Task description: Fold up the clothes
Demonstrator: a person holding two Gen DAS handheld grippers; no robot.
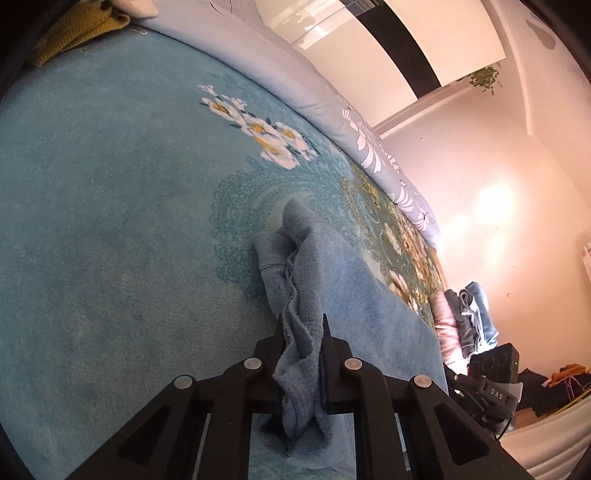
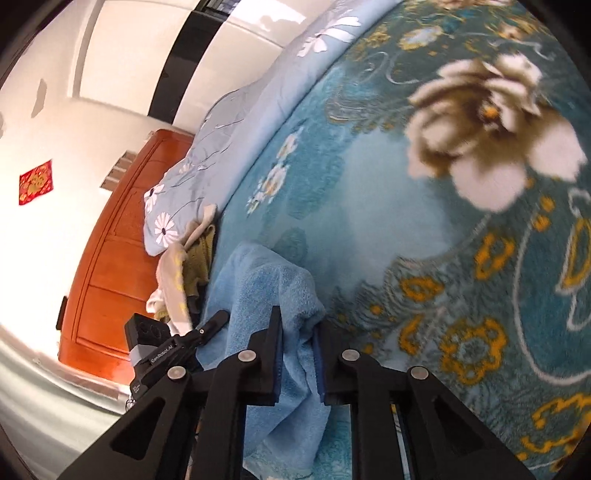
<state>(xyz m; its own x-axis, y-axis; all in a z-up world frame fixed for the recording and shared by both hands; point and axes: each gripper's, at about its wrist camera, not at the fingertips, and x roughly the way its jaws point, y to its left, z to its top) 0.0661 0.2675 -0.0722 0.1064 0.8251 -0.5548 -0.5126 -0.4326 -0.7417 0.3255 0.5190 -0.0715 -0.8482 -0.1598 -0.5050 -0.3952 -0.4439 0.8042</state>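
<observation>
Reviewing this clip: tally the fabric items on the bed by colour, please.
Blue towel, held by left gripper and right gripper: 1
Mustard knit: 1
Cream cloth: 1
Pink folded piece: 1
Grey folded piece: 1
Total: 5

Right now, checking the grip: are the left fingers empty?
No, the left fingers pinch a bunched blue towel.
</observation>
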